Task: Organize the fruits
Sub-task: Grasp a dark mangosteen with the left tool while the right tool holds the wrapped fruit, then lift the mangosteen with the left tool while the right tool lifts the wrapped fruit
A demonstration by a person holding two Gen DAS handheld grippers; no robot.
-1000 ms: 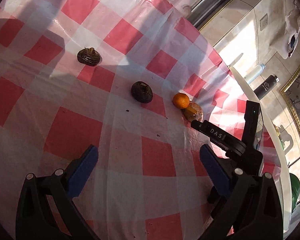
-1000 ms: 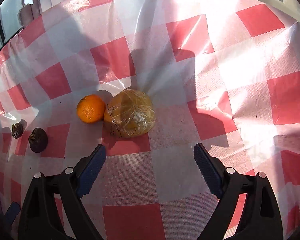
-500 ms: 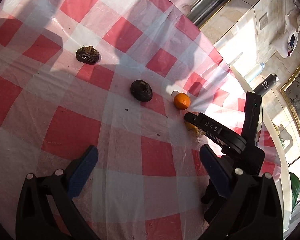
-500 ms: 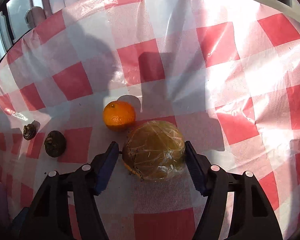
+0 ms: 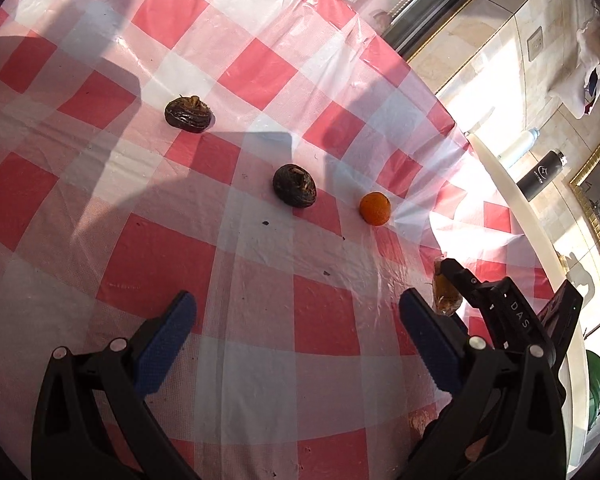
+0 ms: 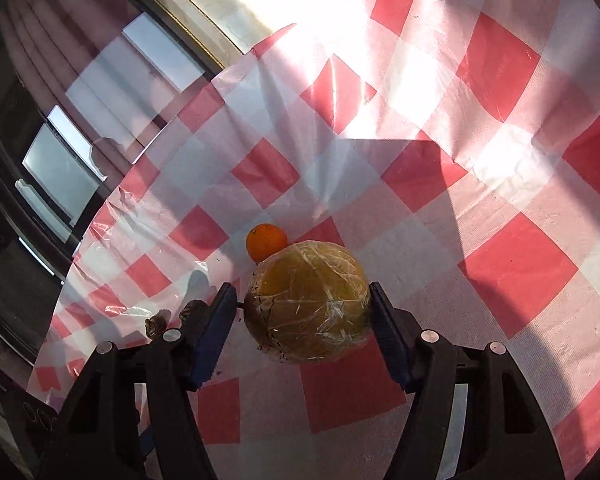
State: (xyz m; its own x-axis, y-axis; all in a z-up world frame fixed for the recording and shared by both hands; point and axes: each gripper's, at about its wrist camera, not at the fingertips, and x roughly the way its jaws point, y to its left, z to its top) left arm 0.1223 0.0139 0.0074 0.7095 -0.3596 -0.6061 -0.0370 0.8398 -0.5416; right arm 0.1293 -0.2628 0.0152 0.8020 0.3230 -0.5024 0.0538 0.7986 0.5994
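My right gripper (image 6: pixel 302 316) is shut on a large yellow-brown fruit wrapped in clear film (image 6: pixel 308 300) and holds it above the red-and-white checked tablecloth (image 6: pixel 440 184). A small orange (image 6: pixel 265 241) lies just behind it. In the left wrist view the orange (image 5: pixel 375 208) lies right of centre, with two dark wrinkled fruits to its left, one near (image 5: pixel 294 191) and one farther (image 5: pixel 188 113). My left gripper (image 5: pixel 296 332) is open and empty over the cloth. The right gripper with the wrapped fruit (image 5: pixel 444 294) shows at the right.
The table's rounded edge (image 5: pixel 512 196) runs along the right, with a black bottle (image 5: pixel 540 176) and a white bottle (image 5: pixel 516 146) beyond it. Windows and curtains (image 6: pixel 60 128) lie past the table's far edge in the right wrist view.
My right gripper closed on the wrapped fruit and lifted it away from the orange, tilting upward. In the left view it moved right and toward me. The left gripper stayed open.
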